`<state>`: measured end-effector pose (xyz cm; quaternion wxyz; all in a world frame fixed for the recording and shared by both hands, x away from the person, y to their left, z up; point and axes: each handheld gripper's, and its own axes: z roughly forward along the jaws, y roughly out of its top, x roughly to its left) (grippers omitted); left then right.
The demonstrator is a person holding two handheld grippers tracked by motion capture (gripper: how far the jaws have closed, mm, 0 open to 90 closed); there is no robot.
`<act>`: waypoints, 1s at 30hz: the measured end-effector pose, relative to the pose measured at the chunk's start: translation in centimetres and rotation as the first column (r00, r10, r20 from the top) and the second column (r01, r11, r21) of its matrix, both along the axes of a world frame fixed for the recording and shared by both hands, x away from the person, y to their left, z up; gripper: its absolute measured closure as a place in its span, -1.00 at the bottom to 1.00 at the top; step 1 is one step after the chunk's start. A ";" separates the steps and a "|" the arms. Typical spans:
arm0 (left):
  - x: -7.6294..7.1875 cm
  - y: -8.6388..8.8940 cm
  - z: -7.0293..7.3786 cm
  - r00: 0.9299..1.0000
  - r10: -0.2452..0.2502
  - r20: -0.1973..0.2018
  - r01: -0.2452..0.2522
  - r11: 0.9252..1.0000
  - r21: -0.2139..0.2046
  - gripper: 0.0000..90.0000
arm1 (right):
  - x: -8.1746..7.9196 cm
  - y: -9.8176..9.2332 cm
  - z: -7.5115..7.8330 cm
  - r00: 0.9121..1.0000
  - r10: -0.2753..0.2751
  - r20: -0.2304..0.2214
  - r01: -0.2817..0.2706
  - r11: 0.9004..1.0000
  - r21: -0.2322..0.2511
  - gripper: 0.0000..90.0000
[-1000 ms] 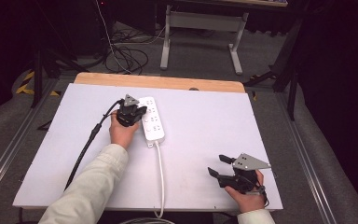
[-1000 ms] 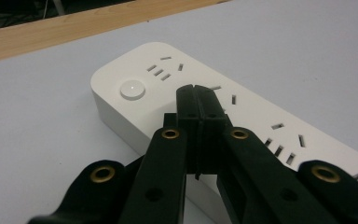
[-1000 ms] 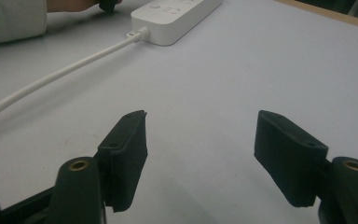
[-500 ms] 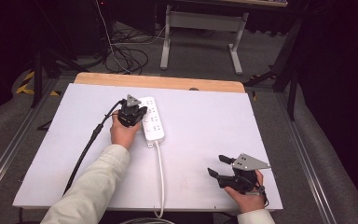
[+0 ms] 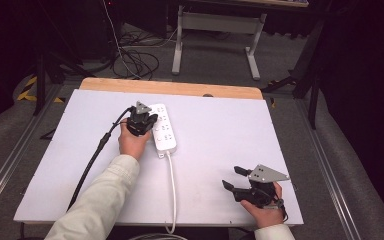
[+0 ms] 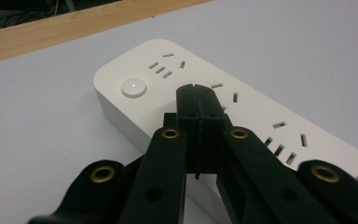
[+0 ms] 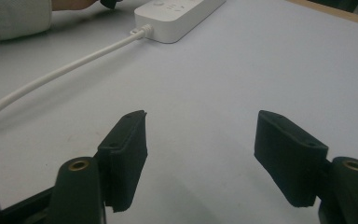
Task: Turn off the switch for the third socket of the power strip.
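Note:
A white power strip [image 5: 164, 131] lies on the white table [image 5: 230, 125], its far end carrying a round button [image 6: 134, 87]. My left gripper [image 5: 149, 120] is at that end with its jaws shut and nothing between them. In the left gripper view the joined tips [image 6: 196, 95] sit over the power strip's [image 6: 261, 121] top face just right of the button; I cannot tell whether they touch it. My right gripper [image 5: 233, 177] rests low at the table's near right, open and empty. Its own view shows the right gripper [image 7: 200, 126] over bare table, the power strip [image 7: 177, 14] far off.
The strip's white cable [image 5: 172, 190] runs toward the near table edge and shows as the cable [image 7: 60, 70] in the right gripper view. A black cable [image 5: 97, 152] trails from the left gripper. A wooden strip [image 5: 170, 87] borders the far edge; cables and desk legs lie beyond.

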<state>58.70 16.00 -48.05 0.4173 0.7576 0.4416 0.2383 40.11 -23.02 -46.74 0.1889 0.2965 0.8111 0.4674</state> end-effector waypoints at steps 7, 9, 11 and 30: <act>0.1 -0.2 0.3 0.999 0.026 -0.026 -0.026 1.000 0.008 1.00 | 0.0 0.2 0.0 1.000 0.008 0.000 -0.008 1.000 0.000 -0.23; 0.1 -0.2 0.3 0.999 0.027 -0.025 -0.026 1.000 0.014 1.00 | 0.0 0.2 0.0 1.000 0.008 0.000 -0.008 1.000 -0.002 -0.23; 0.1 -0.2 0.4 0.999 0.029 -0.029 -0.029 0.999 0.014 1.00 | 0.0 0.1 0.0 1.000 0.008 -0.001 -0.008 1.000 0.002 -0.23; 0.4 0.8 1.3 0.993 0.041 -0.112 -0.045 0.998 -0.040 1.00 | 0.1 0.1 -0.1 1.000 0.005 -0.003 -0.005 1.000 0.000 -0.23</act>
